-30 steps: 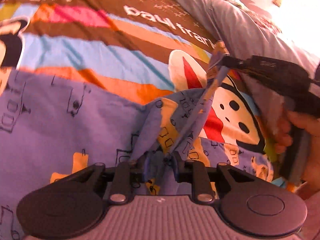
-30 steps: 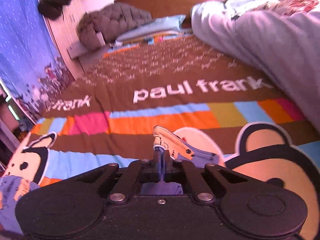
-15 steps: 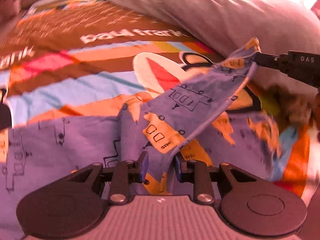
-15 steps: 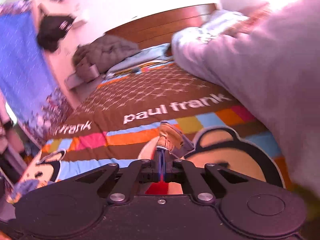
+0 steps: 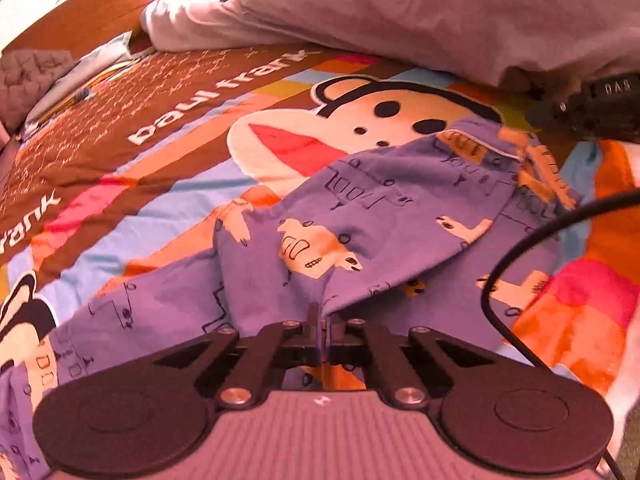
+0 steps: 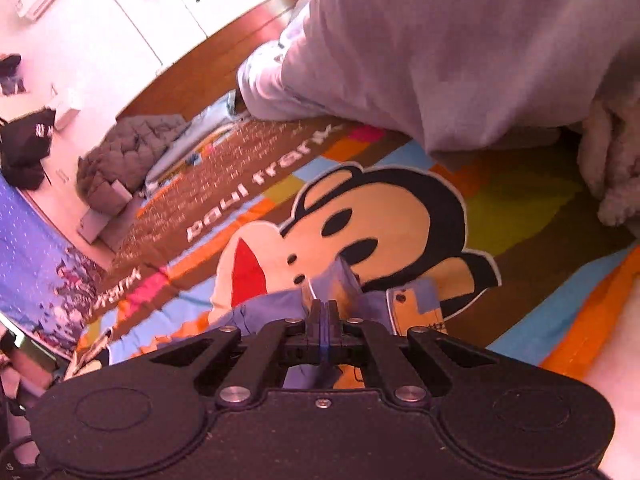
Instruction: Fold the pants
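The blue patterned pants [image 5: 384, 216] lie on the colourful bedspread, spread from lower left to upper right across the monkey print. My left gripper [image 5: 322, 320] is shut on a fold of the pants at their near edge. My right gripper [image 6: 325, 308] is shut on another edge of the pants [image 6: 264, 308], low over the monkey face. The right gripper also shows at the right edge of the left wrist view [image 5: 592, 112], by the far end of the pants.
A bulky grey duvet [image 5: 420, 12] lies along the far right side of the bed. A wooden headboard [image 6: 208, 64] and a grey cushion [image 6: 128, 160] sit at the far end. A black cable [image 5: 520, 248] loops over the pants on the right.
Both grippers have lowered the lifted pants onto the bedspread and carried the cloth to the right. The cloth now lies nearly flat. The left jaws have closed tighter.
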Demonstrator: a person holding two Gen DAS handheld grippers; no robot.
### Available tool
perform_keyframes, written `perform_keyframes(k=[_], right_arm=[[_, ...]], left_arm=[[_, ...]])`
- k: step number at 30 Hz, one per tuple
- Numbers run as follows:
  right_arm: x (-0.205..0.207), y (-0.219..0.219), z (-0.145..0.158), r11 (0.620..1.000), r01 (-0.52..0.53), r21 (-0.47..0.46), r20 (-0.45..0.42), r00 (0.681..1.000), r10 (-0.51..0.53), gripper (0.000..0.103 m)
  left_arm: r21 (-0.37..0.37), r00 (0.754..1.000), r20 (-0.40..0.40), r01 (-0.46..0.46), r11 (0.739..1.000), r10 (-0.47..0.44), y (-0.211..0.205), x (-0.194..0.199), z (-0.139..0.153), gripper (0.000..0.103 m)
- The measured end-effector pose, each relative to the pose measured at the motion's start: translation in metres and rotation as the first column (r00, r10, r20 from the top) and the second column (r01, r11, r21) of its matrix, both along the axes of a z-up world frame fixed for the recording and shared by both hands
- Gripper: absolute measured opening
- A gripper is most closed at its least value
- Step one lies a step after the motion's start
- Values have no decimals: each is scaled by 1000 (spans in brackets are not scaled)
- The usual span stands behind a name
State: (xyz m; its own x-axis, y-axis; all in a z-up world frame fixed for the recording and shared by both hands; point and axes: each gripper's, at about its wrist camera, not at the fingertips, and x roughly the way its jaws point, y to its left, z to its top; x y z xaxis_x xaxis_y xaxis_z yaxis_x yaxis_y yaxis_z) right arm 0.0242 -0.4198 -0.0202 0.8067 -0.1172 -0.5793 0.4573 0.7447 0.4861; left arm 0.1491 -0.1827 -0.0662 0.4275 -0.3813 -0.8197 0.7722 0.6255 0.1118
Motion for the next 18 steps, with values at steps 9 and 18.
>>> perform_keyframes(k=[9,18], right_arm=[[-4,-7,-12,998,-41,44,-106,993,46,23],[20,-17,-29,998,-12,60,-119,993,19,33]], left_arm=[[37,1000,4,-1,999,1,-1,-3,-4,0],[25,1000,-10,-8,1000,8,3,1,-3,0]])
